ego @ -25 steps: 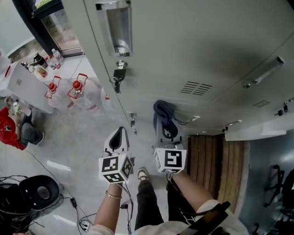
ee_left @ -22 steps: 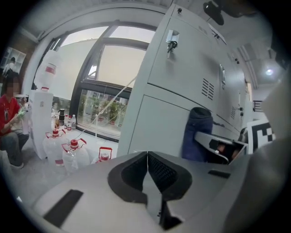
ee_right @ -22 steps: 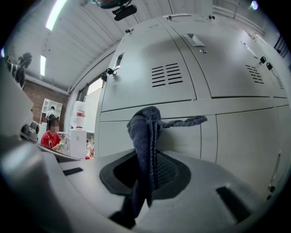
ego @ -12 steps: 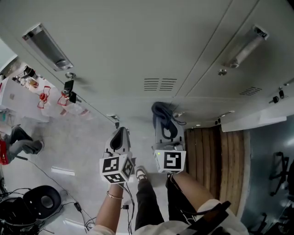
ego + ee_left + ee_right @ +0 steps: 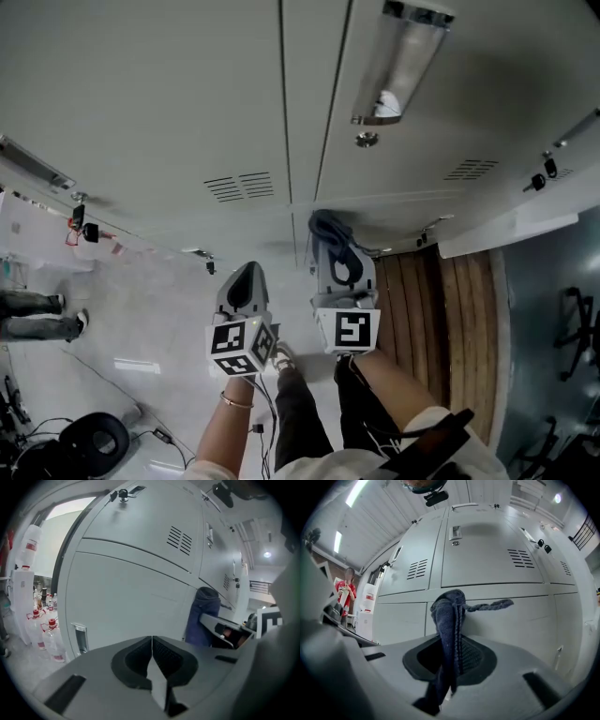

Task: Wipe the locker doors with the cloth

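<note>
Two jaws of the right gripper [image 5: 452, 656] pinched the dark blue knitted cloth [image 5: 446, 616], its bunched top near the pale grey metal locker doors [image 5: 487, 569]. Beside it, the left gripper [image 5: 152, 644] was pressed together, empty.

A: Cloth [image 5: 446, 616] fully in view?
B: No, lower end buried btwn right gripper [image 5: 447, 645] jaws.
A: Locker doors [image 5: 187, 112]?
B: Cut off by top edge, head view. Person [image 5: 37, 314] at left edge: legs only.
</note>
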Action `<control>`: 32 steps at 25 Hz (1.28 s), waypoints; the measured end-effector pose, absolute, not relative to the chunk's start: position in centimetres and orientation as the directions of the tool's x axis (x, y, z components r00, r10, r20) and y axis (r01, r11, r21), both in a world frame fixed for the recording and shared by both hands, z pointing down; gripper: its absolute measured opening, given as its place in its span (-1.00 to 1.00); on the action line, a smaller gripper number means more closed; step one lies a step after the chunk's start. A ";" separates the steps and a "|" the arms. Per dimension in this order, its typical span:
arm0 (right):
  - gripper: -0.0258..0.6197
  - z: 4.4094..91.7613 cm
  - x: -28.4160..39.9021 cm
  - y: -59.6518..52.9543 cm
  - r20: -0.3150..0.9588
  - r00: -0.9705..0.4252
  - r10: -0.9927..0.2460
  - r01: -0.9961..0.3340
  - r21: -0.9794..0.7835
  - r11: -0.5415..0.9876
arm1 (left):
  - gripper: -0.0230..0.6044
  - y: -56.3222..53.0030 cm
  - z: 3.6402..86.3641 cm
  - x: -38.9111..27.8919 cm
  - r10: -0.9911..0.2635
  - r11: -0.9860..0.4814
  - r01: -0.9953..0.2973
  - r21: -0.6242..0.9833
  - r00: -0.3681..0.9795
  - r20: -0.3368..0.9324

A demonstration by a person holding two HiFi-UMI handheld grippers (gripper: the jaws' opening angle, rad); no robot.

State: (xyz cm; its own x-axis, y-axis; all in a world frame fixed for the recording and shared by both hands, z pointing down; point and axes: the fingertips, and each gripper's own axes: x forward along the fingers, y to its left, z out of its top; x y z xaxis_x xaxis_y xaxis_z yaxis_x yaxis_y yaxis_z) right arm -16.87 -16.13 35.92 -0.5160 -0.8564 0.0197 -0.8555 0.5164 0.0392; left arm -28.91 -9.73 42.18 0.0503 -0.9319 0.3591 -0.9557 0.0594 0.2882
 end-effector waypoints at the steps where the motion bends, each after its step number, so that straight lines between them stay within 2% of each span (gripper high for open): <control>1: -0.76 35.9 -16.1 -16.4 0.019 -0.509 -0.860 -0.860 0.041 0.509 | -0.90 -10.1 42.2 -28.2 -0.931 0.052 -0.956 0.288 0.058 0.360; 21: -0.76 35.3 -0.3 -21.7 -0.020 -0.373 -0.928 -0.927 0.041 0.372 | -0.90 -16.5 42.1 -14.3 -0.924 -0.062 -0.955 0.289 0.165 0.346; 32: -0.76 35.0 5.8 -23.7 -0.023 -0.317 -0.948 -0.948 0.041 0.316 | -0.90 -18.5 42.0 -8.8 -0.914 -0.102 -0.951 0.292 0.206 0.350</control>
